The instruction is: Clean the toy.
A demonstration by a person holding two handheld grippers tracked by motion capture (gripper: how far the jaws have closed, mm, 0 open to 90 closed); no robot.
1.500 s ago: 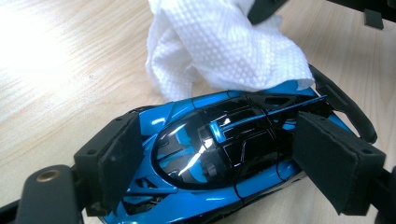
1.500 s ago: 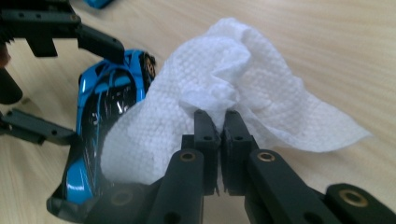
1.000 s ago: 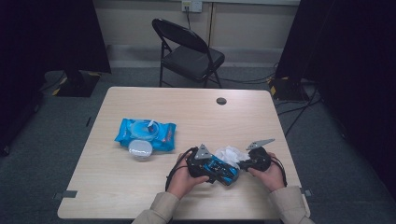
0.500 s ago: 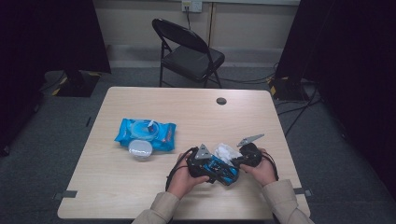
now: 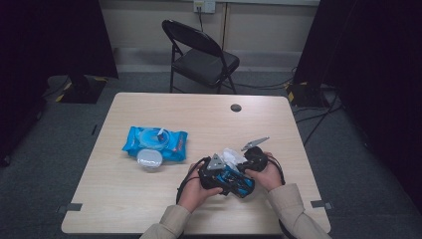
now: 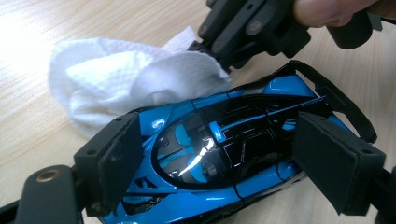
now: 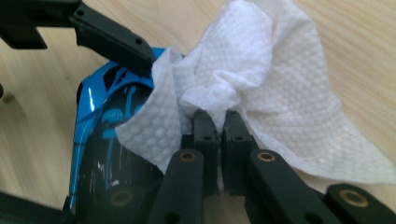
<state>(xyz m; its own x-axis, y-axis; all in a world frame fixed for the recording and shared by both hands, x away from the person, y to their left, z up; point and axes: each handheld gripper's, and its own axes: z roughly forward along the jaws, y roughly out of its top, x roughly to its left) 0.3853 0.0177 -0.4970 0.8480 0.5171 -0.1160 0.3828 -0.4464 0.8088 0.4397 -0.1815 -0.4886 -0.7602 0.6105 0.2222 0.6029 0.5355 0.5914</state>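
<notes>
Both hands low, close together: left gripper [image 5: 226, 174] on toy car [image 6: 219, 149], right gripper [image 7: 215, 126] on wipe [image 7: 261, 79].

Blue and black toy car [image 6: 210, 154] sits near the table's front edge. Crumpled white wipe [image 7: 261, 79] rests against its glossy roof.

The high view looks forward and down from above the person's side of the table [image 5: 149, 209], taking in the whole tabletop, a folding chair [image 5: 201, 57] beyond it and the floor around, all from well back. The left gripper view rides low and very close, looking along its own jaws at the blue toy car [image 6: 224, 149] with the white wipe [image 6: 116, 84] behind. The right gripper view sits just as near (facing roughly the opposite way), looking over the wipe [image 7: 261, 79] onto the car [image 7: 98, 107]. All three views share the car and wipe [image 5: 230, 155].
</notes>
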